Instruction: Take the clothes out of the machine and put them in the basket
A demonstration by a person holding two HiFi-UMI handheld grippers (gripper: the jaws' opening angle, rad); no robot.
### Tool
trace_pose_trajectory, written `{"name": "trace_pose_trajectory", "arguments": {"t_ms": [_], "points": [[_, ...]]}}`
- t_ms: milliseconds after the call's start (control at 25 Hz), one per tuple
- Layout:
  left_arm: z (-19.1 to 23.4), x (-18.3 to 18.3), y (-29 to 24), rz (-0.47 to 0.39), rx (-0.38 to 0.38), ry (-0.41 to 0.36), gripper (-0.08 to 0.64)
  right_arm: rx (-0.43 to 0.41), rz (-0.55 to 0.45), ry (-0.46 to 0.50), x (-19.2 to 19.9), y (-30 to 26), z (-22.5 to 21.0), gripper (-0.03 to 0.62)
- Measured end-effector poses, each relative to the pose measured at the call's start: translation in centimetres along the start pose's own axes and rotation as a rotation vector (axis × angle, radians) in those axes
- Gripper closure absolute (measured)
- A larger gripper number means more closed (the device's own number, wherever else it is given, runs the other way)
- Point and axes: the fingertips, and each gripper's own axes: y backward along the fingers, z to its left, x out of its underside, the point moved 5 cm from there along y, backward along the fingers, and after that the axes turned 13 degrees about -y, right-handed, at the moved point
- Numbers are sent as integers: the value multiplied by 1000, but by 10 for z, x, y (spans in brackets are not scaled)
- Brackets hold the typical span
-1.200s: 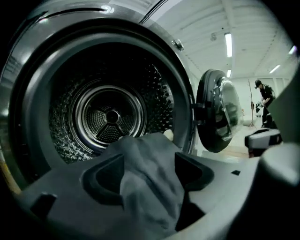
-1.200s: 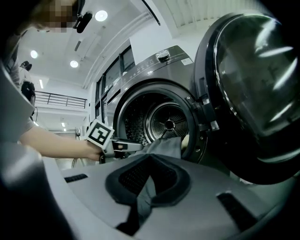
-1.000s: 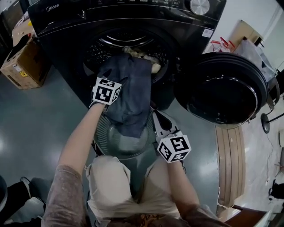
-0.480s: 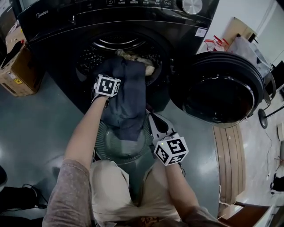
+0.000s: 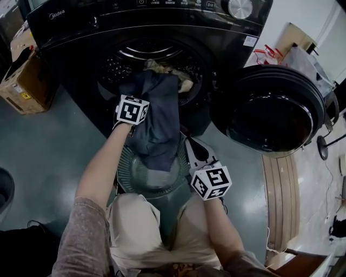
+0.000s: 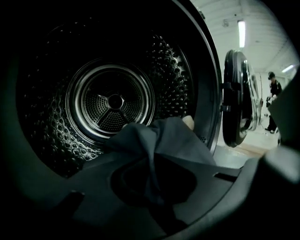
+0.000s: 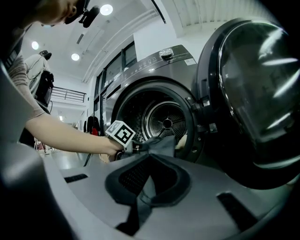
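Grey floor [image 5: 48,140] lies open left of the machine [image 5: 162,21] — left gripper [image 6: 157,197] has just clamped the dark, drooping garment [image 5: 159,119], right gripper [image 7: 143,197] pinching it too.

Dim, warped edges (glaring ceiling lamps [image 7: 106,9])

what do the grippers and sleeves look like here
The left gripper and right gripper are broad grey plastic shells with dark inner padding, each topped by a white cube printed with black square markers. The person's sleeves are brownish, ending near the elbows.
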Motion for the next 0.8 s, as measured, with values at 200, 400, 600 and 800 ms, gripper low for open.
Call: {"name": "trace_pose_trajectory", "arguments": {"t_ms": [200,400,600,800], "points": [[-16,-17,49,-98,94,27,546,-1,-6,-5,1,0,-4,595],[-47,-28,108,-142,215,23,548,7,-12,-28,2,-1,-10,595],[-71,-20,157,-130,284,41,548,1,-6,-30,4,-5,-12,595],[-95,-7,191,-118,318,76,548,-6,-3,-31,5,-7,-13,595]]}}
